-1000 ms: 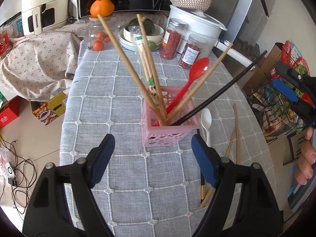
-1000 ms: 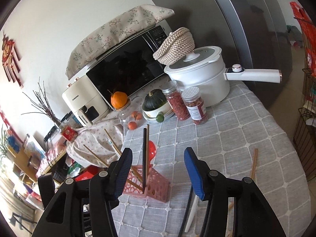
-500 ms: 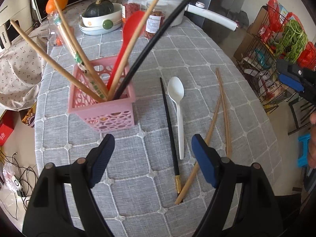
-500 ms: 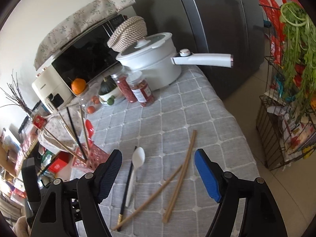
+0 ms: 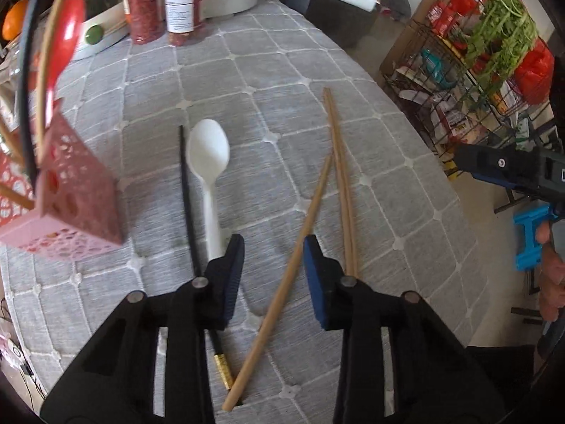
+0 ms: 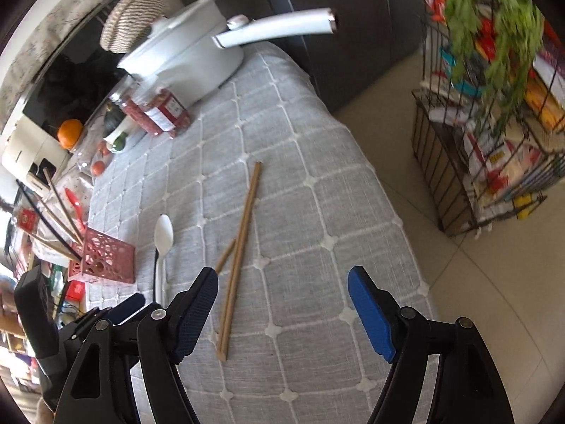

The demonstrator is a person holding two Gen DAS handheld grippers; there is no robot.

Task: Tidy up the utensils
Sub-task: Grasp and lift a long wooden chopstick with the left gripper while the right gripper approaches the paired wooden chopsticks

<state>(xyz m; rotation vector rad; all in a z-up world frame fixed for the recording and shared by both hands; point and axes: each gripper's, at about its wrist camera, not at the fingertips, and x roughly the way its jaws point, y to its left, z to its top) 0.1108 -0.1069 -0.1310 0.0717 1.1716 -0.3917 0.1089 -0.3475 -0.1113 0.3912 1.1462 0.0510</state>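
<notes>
A white spoon (image 5: 208, 155), a black chopstick (image 5: 185, 190) and three wooden chopsticks (image 5: 339, 162) lie loose on the grey checked tablecloth (image 5: 247, 70). My left gripper (image 5: 273, 275) hovers low over them with its jaws closing. One slanted wooden chopstick (image 5: 310, 205) runs between the pads, which do not press on it. The spoon's handle disappears behind the left finger. A pink basket (image 5: 70, 190) at the left holds chopsticks and a red spoon (image 5: 67, 42). My right gripper (image 6: 282, 314) is open over bare cloth, with the wooden chopsticks (image 6: 243, 233) just inside its left finger.
A white pot (image 6: 183, 53) with a long handle and two red-filled jars (image 5: 144, 10) stand at the back of the table. The table's rounded edge drops to tiled floor (image 6: 441, 247) on the right. A wire rack (image 6: 494, 123) with greens stands there.
Both grippers have dropped and swung towards the loose utensils. The left jaws have narrowed around the slanted chopstick. The right jaws have widened. The pink basket has slid to the left edge of the left wrist view.
</notes>
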